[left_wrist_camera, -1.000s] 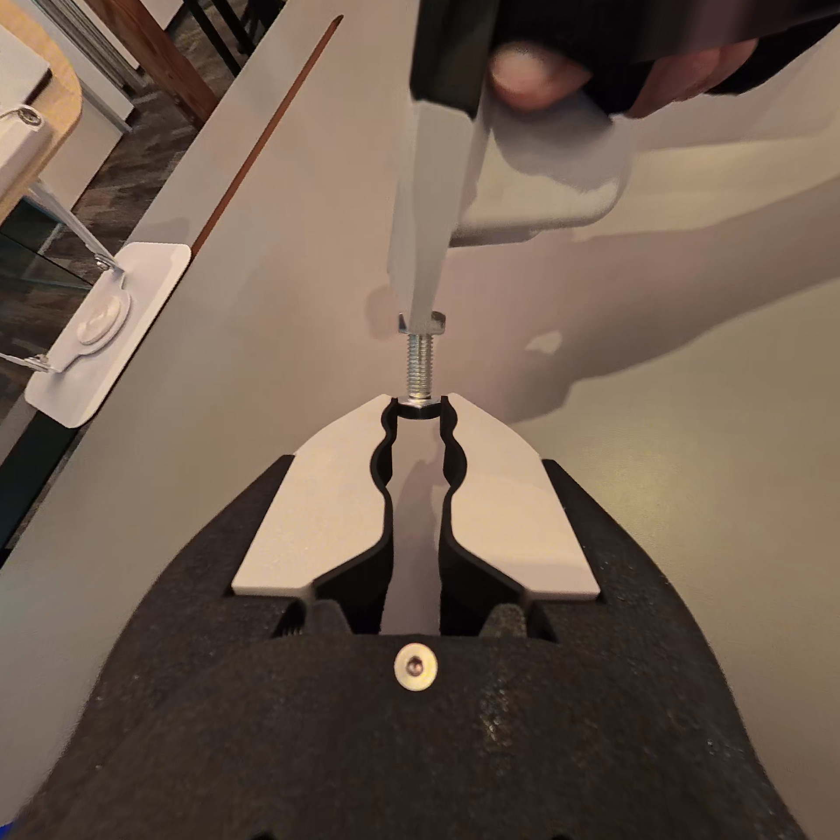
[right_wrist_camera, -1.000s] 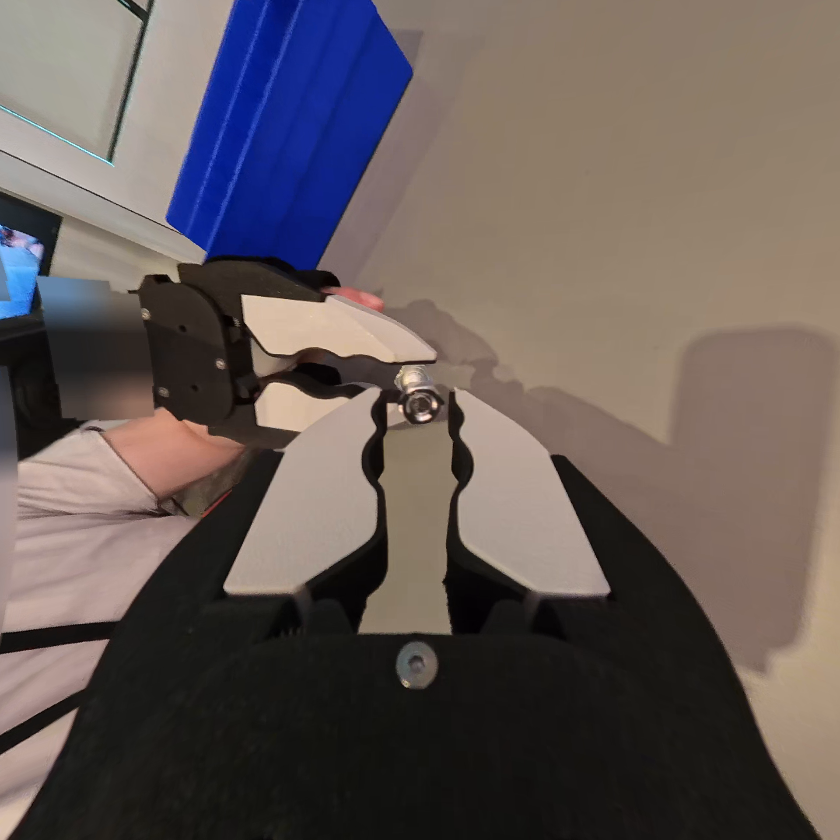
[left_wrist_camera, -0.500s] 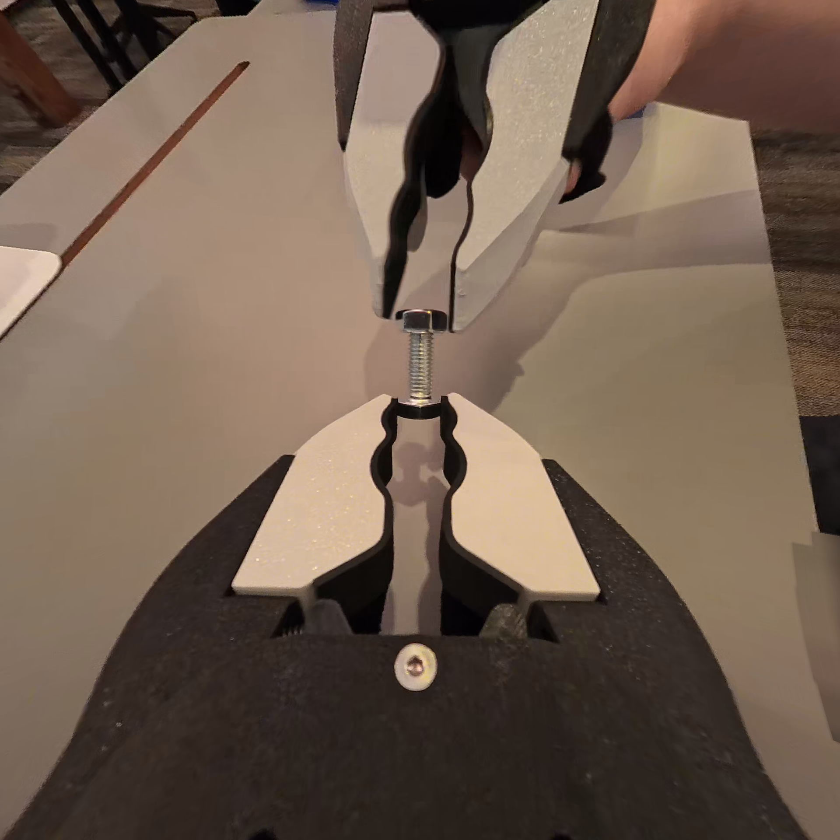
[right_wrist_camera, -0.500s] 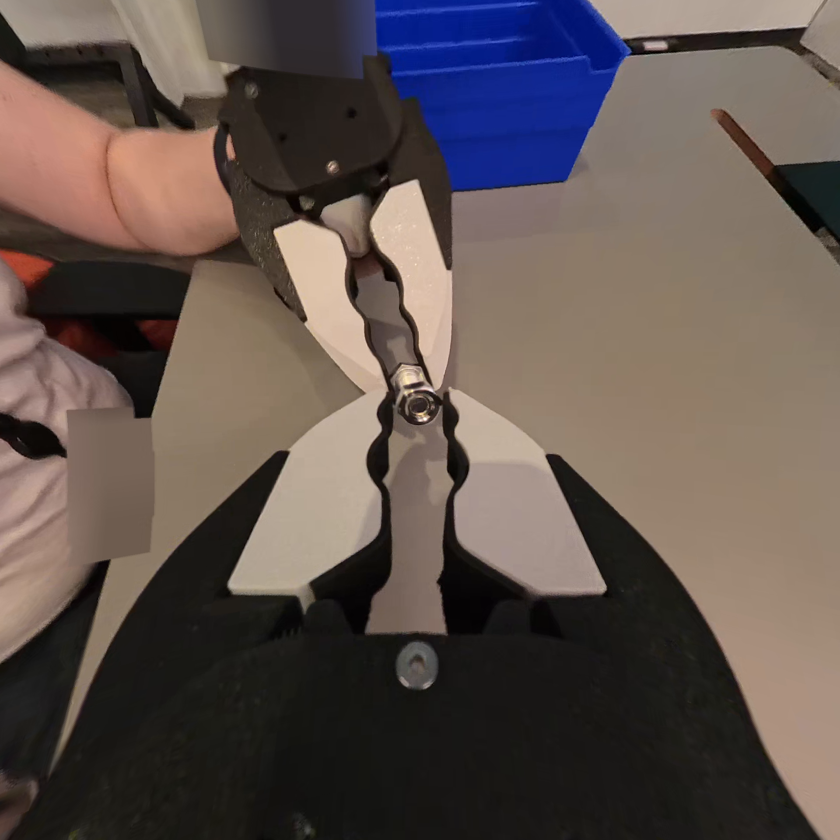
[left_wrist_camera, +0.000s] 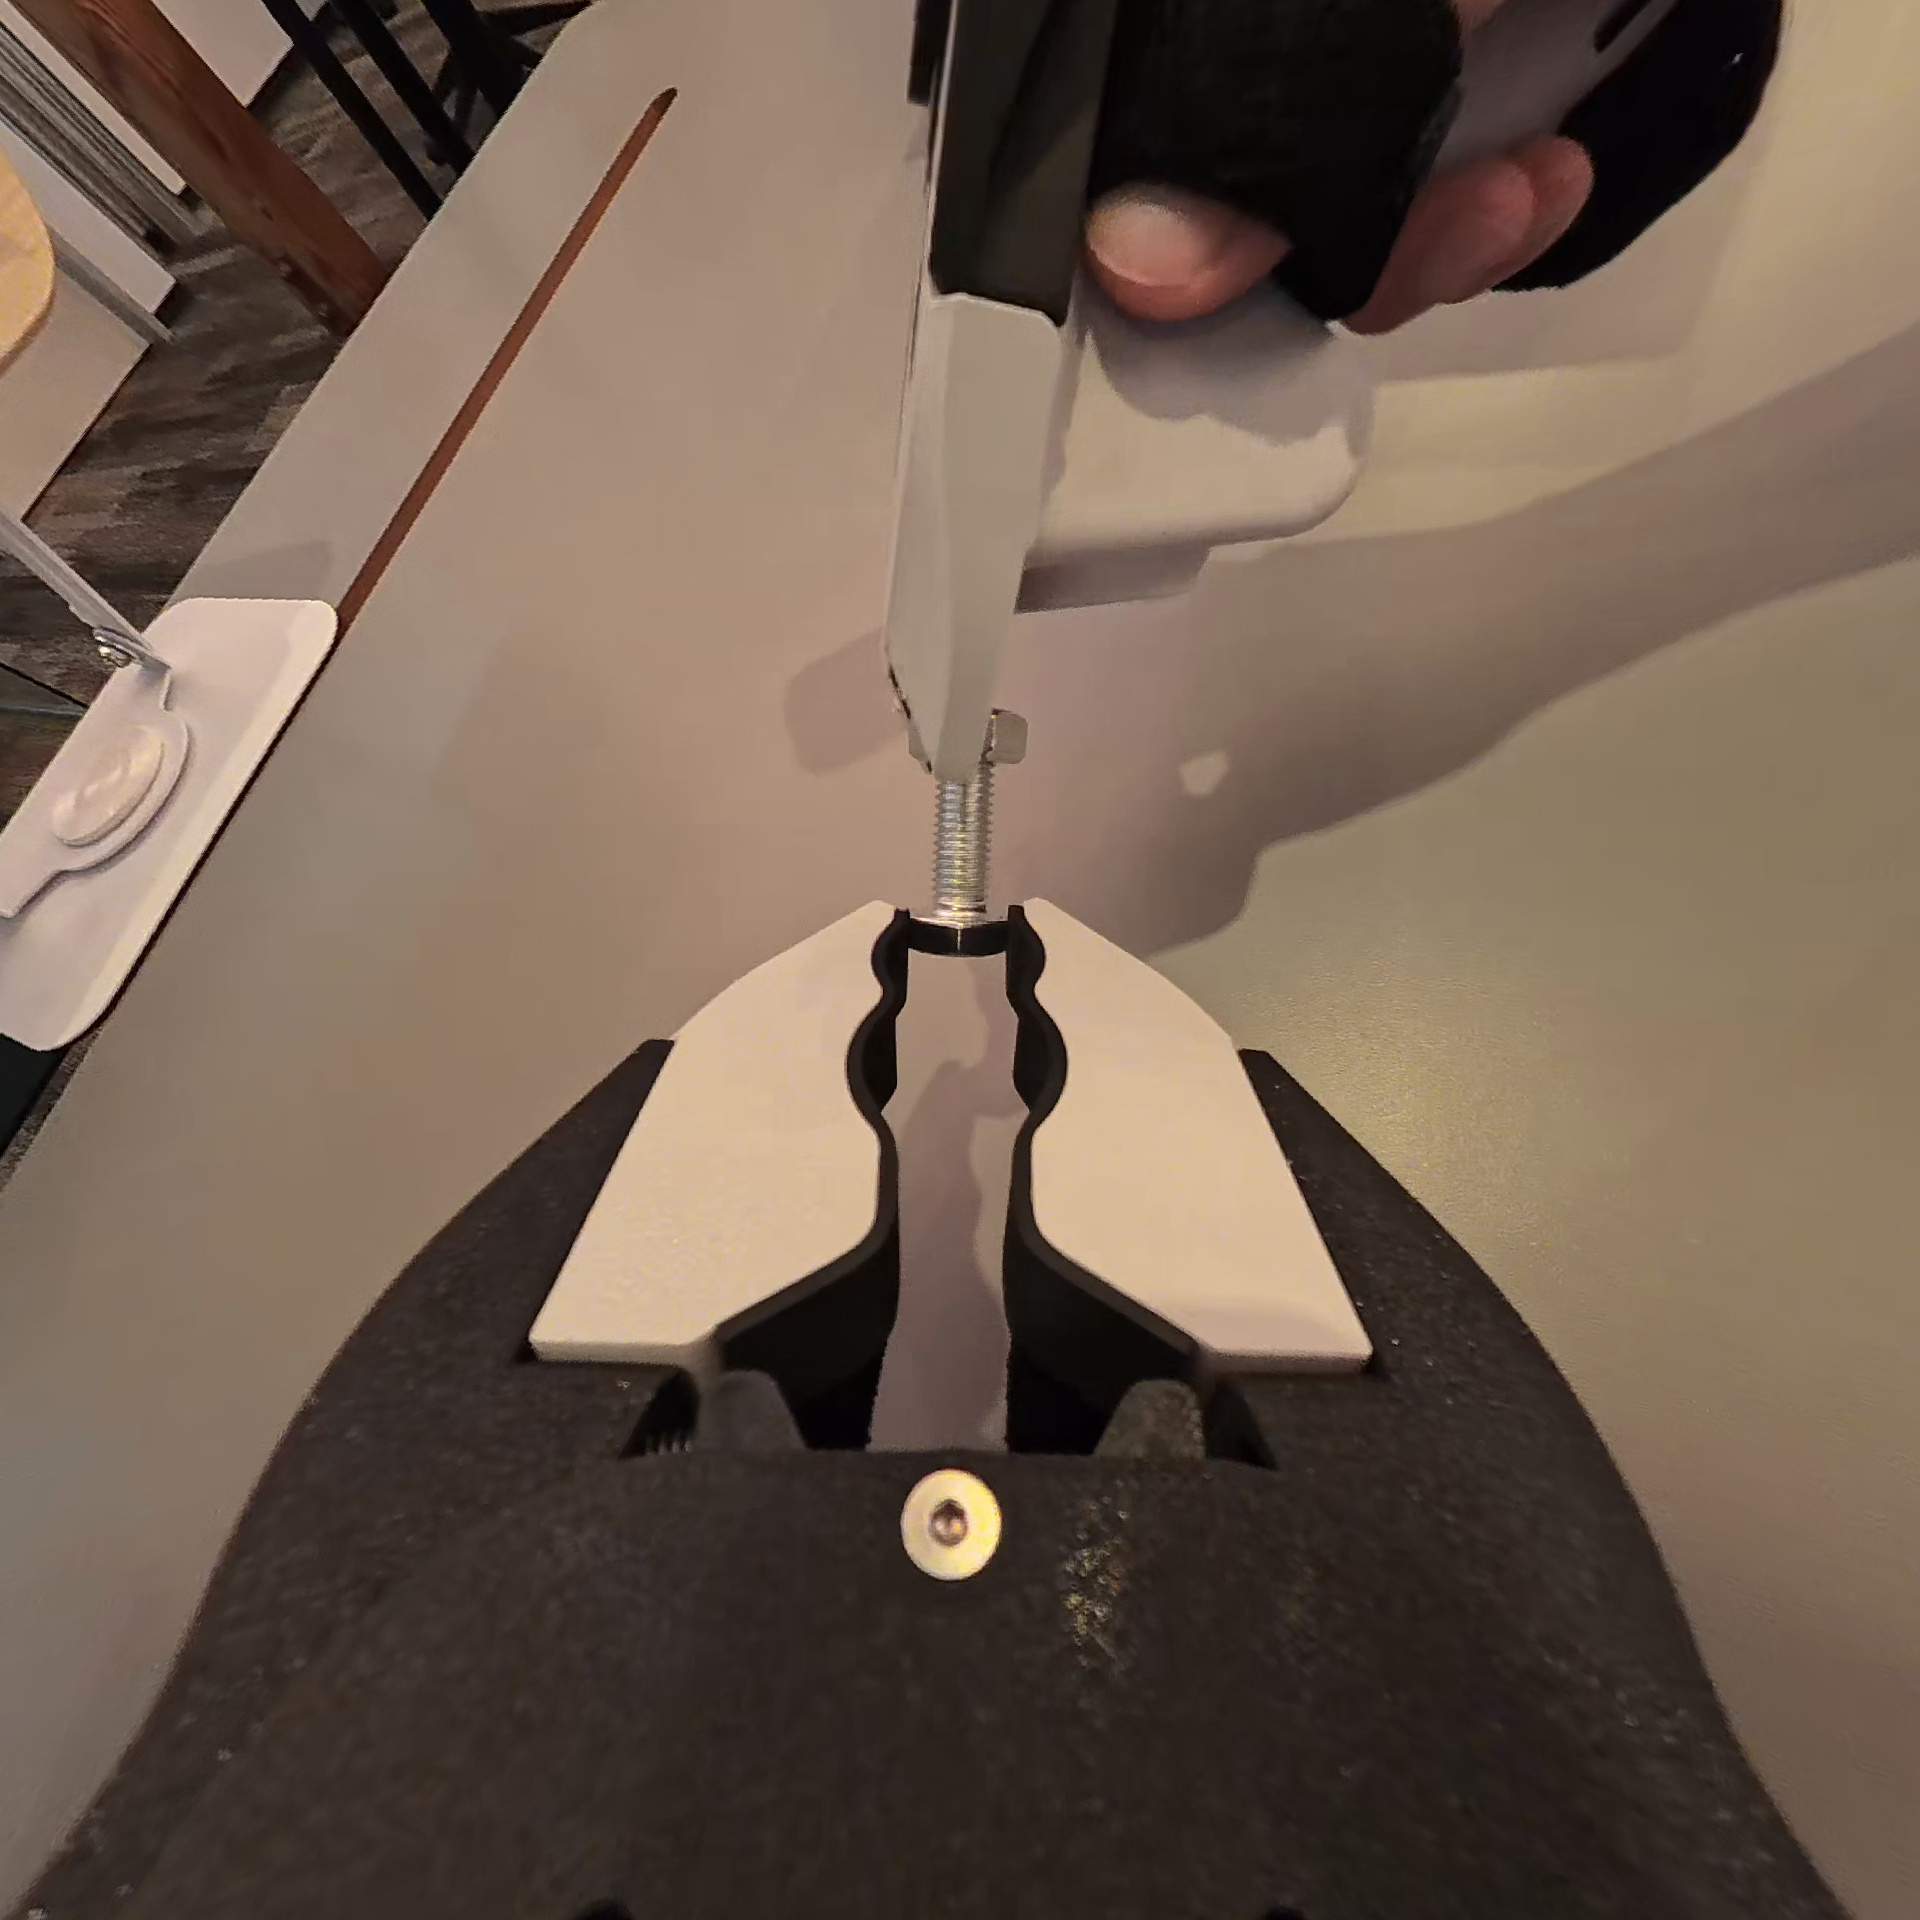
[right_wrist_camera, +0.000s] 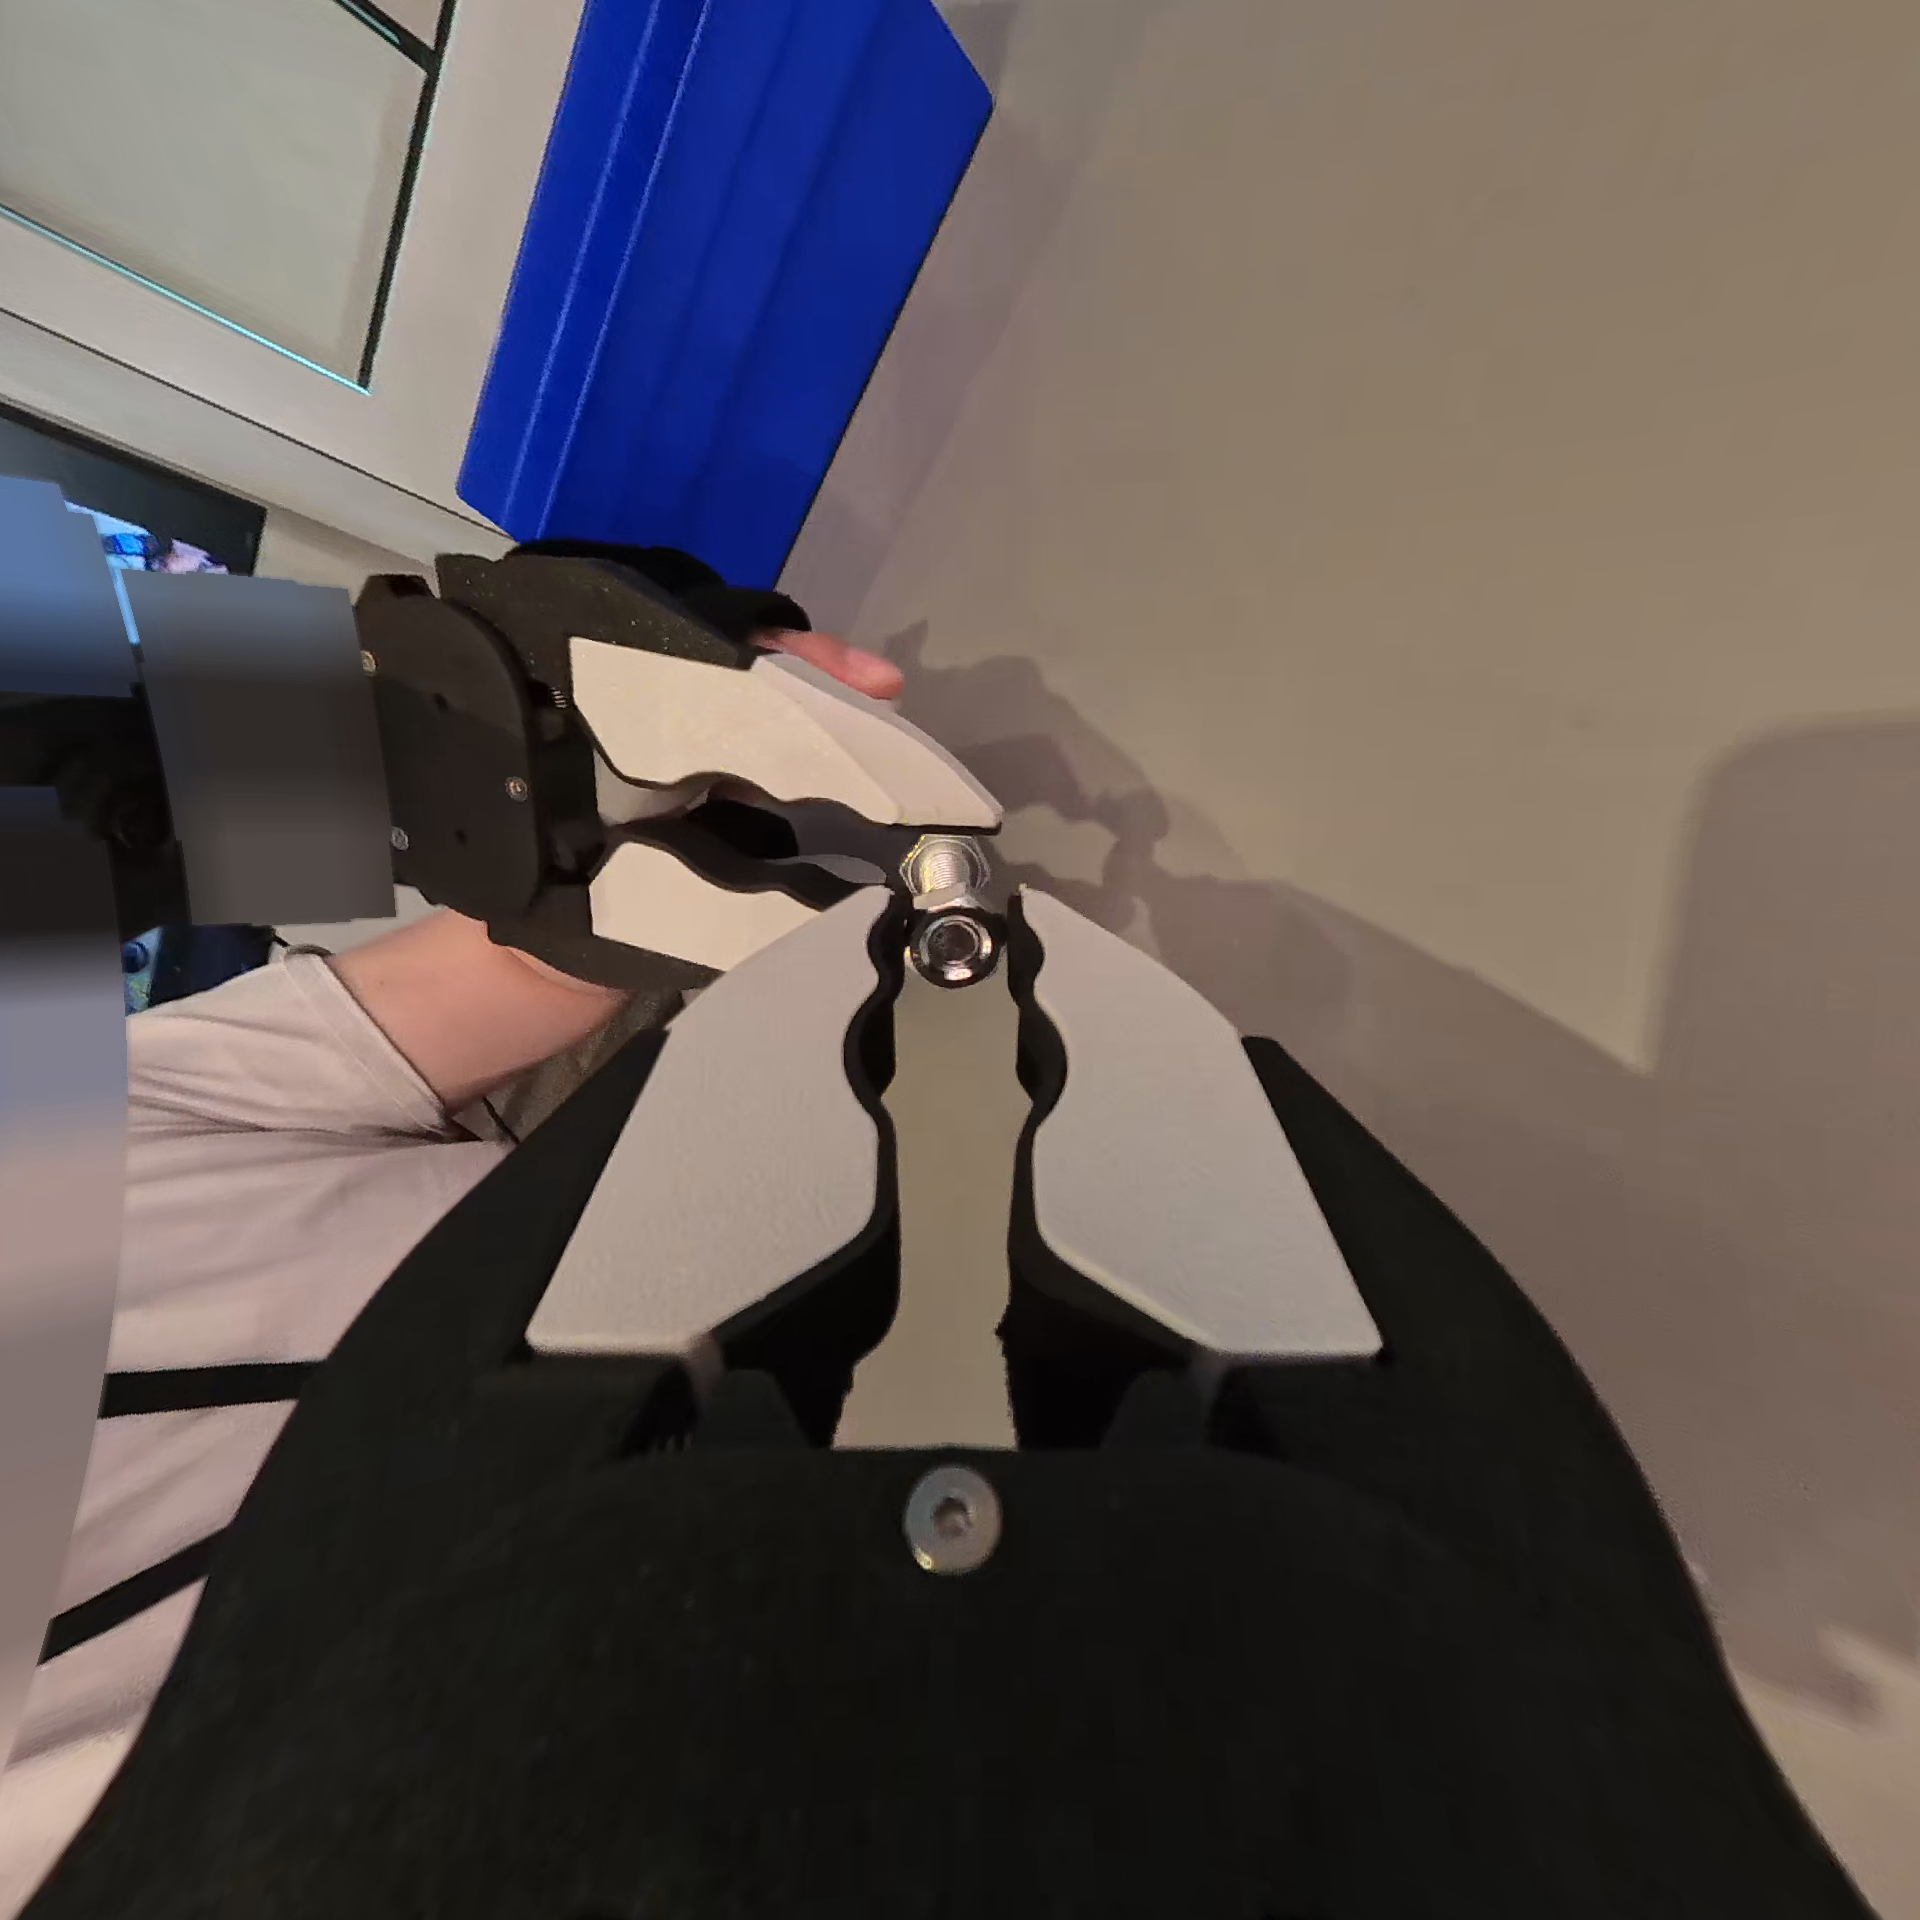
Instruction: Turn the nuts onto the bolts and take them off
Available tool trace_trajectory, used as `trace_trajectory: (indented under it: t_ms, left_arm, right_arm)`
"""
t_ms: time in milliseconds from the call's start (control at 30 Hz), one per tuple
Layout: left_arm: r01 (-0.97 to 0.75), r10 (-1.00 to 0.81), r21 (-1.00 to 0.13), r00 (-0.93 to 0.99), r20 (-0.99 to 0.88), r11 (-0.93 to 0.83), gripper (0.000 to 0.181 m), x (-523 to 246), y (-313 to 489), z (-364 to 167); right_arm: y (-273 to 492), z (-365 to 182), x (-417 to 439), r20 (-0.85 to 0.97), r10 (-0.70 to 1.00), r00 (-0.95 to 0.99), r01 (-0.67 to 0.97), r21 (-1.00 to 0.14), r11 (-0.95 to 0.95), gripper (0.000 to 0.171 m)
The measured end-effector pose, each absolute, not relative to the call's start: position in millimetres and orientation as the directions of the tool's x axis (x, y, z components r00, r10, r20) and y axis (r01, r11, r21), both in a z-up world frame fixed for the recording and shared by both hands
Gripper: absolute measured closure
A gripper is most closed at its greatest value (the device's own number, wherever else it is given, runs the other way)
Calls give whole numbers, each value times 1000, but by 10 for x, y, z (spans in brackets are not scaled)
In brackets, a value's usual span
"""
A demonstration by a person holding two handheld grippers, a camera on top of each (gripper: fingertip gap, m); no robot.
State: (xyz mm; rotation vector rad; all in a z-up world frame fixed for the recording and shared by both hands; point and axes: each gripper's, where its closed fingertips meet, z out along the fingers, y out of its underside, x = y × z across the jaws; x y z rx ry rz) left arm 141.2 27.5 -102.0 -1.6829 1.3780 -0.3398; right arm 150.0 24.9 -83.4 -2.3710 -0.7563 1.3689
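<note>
A silver bolt (left_wrist_camera: 961,831) is held in the air above the grey table (left_wrist_camera: 1558,1091). My left gripper (left_wrist_camera: 956,920) is shut on the nut (left_wrist_camera: 954,940) at the near end of the threads. My right gripper (left_wrist_camera: 961,740) comes down from above, seen edge-on, and is shut on the bolt's hex head (left_wrist_camera: 1003,740). In the right wrist view I look along the bolt at its head (right_wrist_camera: 951,951) between my right gripper's (right_wrist_camera: 951,920) tips. The left gripper (right_wrist_camera: 935,857) reaches in from the left and clamps the nut (right_wrist_camera: 940,868) just behind the head.
A blue bin (right_wrist_camera: 727,270) stands at the table's far side. A white base plate with a metal stand (left_wrist_camera: 156,779) sits at the table's left edge, near a narrow slot (left_wrist_camera: 520,343). A person's forearm and light shirt (right_wrist_camera: 312,1091) are at the left. My two grippers' fingertips are within a few centimetres of each other.
Both grippers have rolled about the bolt's axis since half a second ago. The right gripper was flat-on then and is edge-on now, as it was a second ago. Both grips are kept.
</note>
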Motion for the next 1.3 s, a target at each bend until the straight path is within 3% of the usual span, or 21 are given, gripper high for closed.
trace_trajectory:
  t_ms: [133, 233, 300, 433, 500, 633, 733, 833, 933, 1000, 1067, 1133, 1233, 1300]
  left_arm:
    - [-621, -900, -784, 329, -285, 21, 164, 1416, 242, -998]
    - [-573, -931, -820, 301, -205, -5, 164, 1443, 160, -936]
    - [-535, -942, -844, 294, -164, -21, 163, 1469, 125, -882]
    - [-547, -931, -837, 305, -201, 2, 164, 1456, 152, -877]
    - [-560, -920, -829, 319, -228, 11, 164, 1439, 189, -884]
    - [-594, -893, -803, 338, -298, 44, 164, 1407, 251, -908]
    - [-605, -889, -795, 331, -315, 56, 164, 1420, 241, -919]
    - [-609, -888, -791, 333, -317, 54, 164, 1414, 247, -927]
    - [-598, -901, -800, 324, -288, 40, 164, 1415, 226, -928]
    - [-576, -922, -817, 305, -240, 22, 164, 1430, 176, -912]
    - [-552, -945, -834, 268, -187, 9, 164, 1455, 95, -885]
    - [-537, -949, -844, 263, -175, 7, 164, 1470, 77, -860]
    - [-543, -943, -839, 269, -195, 18, 164, 1467, 92, -861]
    - [-551, -937, -834, 279, -211, 24, 164, 1458, 116, -870]
  right_arm:
    - [215, -799, 1493, -535, 780, 325, 440, -644, -626, 154]
    - [138, -725, 1500, -194, 975, 106, 546, -809, -220, 154]
    - [108, -685, 1525, 33, 999, 10, 540, -841, 22, 154]
    - [125, -658, 1501, -62, 995, 76, 493, -865, -92, 151]
    - [213, -639, 1507, -221, 957, 188, 430, -857, -283, 131]
    - [260, -675, 1554, -606, 725, 326, 301, -661, -688, 134]
    - [234, -733, 1545, -711, 612, 345, 266, -551, -791, 138]
    - [199, -783, 1536, -694, 624, 359, 309, -542, -781, 151]
    - [177, -773, 1533, -596, 732, 331, 389, -620, -681, 154]
    - [134, -754, 1544, -431, 871, 238, 489, -722, -491, 154]
    - [74, -731, 1565, -147, 986, 80, 553, -816, -167, 154]
    - [63, -694, 1572, 88, 996, 13, 542, -838, 67, 154]
    - [76, -680, 1552, 72, 996, 56, 514, -857, 33, 152]
    - [104, -650, 1527, -101, 987, 126, 450, -881, -147, 129]
